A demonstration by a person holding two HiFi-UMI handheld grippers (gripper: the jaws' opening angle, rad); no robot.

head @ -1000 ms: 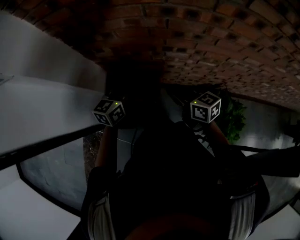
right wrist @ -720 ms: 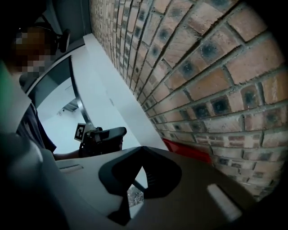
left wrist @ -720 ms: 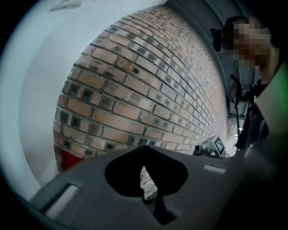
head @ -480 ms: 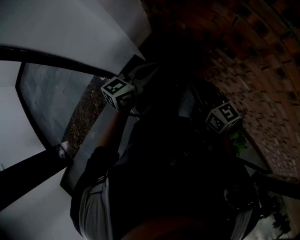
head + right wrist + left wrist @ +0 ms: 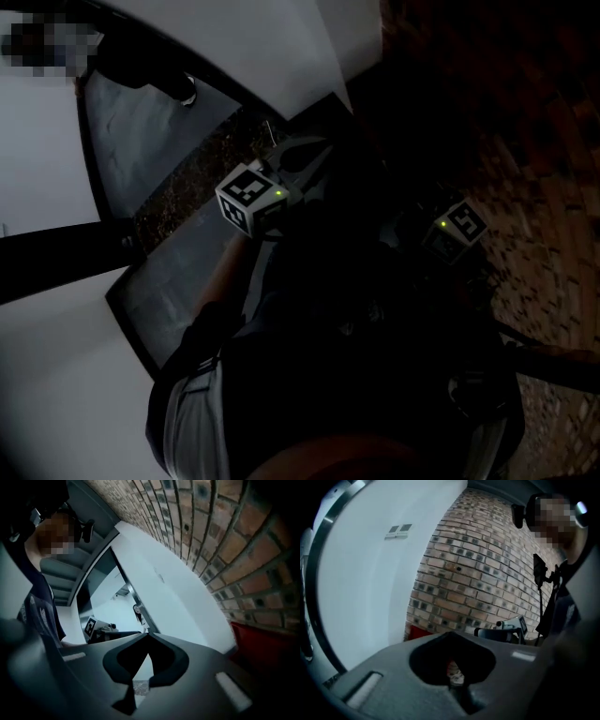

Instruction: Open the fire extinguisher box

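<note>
Jaws of the left gripper [image 5: 451, 633] and right gripper [image 5: 147, 633] are pressed together on nothing (carried empty for the approach, I judge). What looks like the fire extinguisher box [image 5: 265, 644], red, sits low by the brick wall [image 5: 243, 536] at four o'clock in the right gripper view, not yet reached.

The red box [image 5: 274, 644] is cut off by the right edge, its lower part hidden behind the right gripper [image 5: 147, 633].

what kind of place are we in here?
Probably a building entrance or corridor: a brick wall meets a smooth white wall, with a dark-framed glass pane nearby and a red box low against the bricks.
</note>
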